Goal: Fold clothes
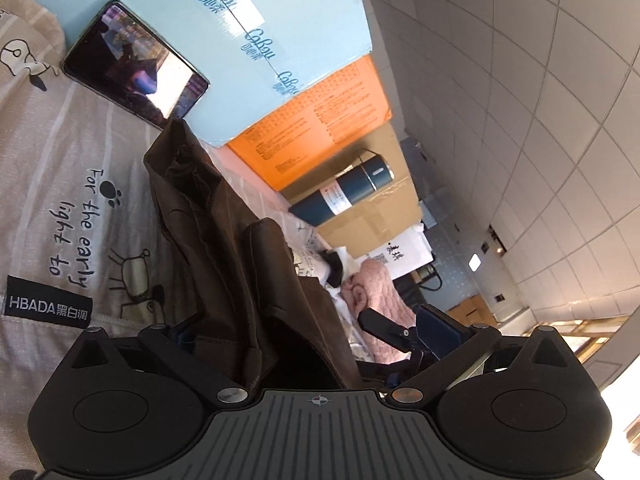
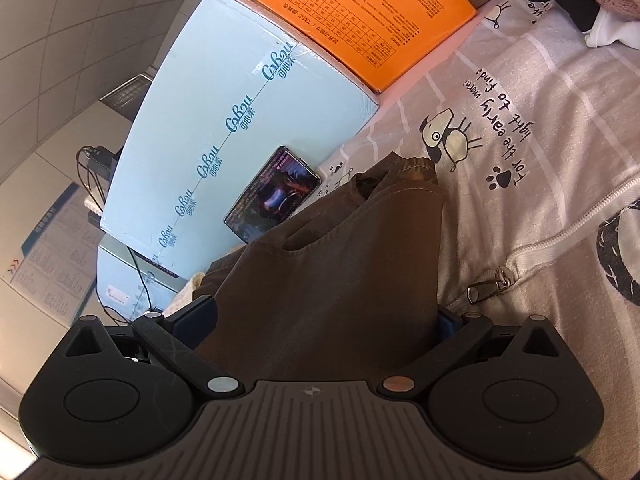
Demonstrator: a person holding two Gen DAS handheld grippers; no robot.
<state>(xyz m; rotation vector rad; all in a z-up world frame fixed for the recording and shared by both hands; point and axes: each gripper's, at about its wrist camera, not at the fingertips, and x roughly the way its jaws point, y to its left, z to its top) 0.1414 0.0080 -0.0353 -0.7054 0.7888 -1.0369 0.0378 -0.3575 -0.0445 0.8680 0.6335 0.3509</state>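
Observation:
A dark brown garment (image 1: 224,240) lies on the printed grey bed cover (image 1: 60,168). In the left wrist view it runs up between the fingers of my left gripper (image 1: 312,332); the jaws stand wide apart and the cloth hides the left finger, so a grip is unclear. The right finger pad (image 1: 436,328) shows bare. In the right wrist view the same garment (image 2: 340,264) fills the gap of my right gripper (image 2: 324,316), jaws wide apart, cloth draped over both fingers. Its elastic waistband (image 2: 408,164) points away.
A phone (image 1: 136,64) with a lit screen leans on a light blue box (image 1: 280,20); it also shows in the right view (image 2: 274,194). Beside it are an orange box (image 1: 320,120), a blue flask (image 1: 344,188), a pink knit (image 1: 376,292) and a zipper (image 2: 532,252).

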